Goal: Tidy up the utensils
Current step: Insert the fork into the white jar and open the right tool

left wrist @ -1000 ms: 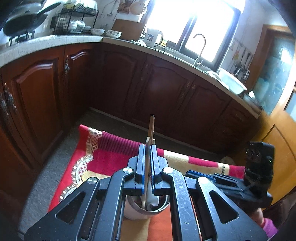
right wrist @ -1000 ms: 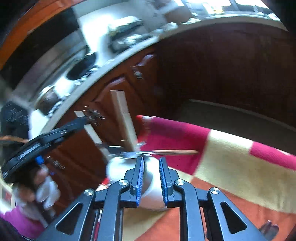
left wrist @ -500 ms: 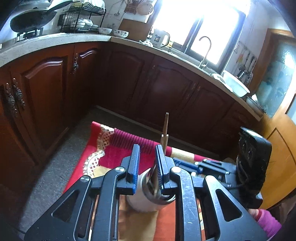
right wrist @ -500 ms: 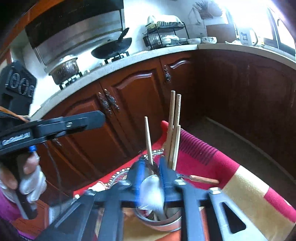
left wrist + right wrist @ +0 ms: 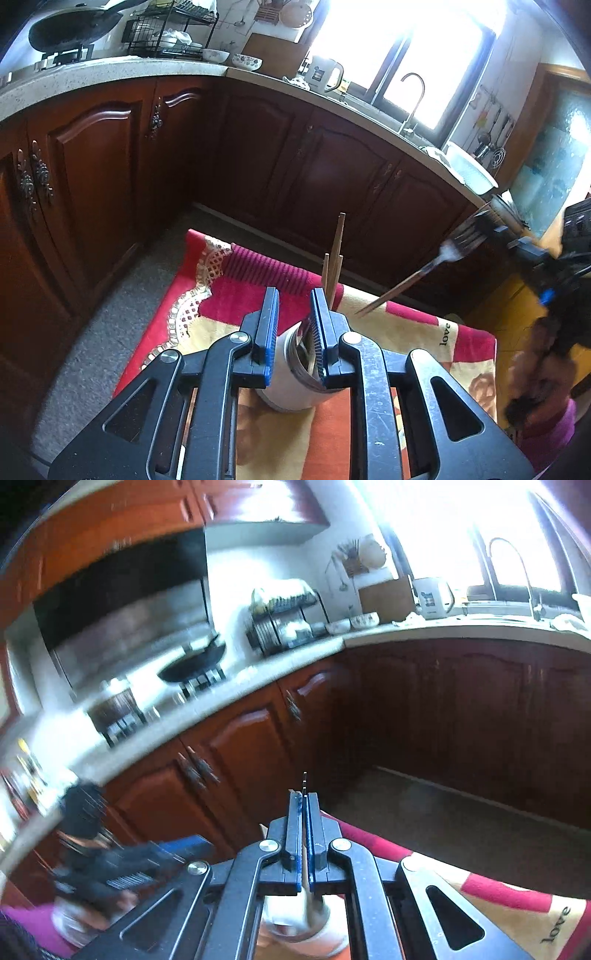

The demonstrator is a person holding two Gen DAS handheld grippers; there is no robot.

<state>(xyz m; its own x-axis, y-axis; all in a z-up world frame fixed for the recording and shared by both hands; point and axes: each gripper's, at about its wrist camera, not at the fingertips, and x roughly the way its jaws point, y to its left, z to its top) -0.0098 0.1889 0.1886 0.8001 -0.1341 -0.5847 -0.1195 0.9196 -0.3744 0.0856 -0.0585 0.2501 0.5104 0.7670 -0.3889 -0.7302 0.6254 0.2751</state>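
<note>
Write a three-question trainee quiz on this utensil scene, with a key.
1. True or false: the left hand-held gripper is shut on a chopstick.
2. What does the right hand-held gripper hold? A) spoon B) fork C) knife
3. Fill in: the wooden chopsticks stand in the ____ on the red patterned cloth.

Key
1. False: its jaws stand apart above the white utensil cup.
2. B: the fork with a wooden handle, held by its tine end.
3. white utensil cup.
</note>
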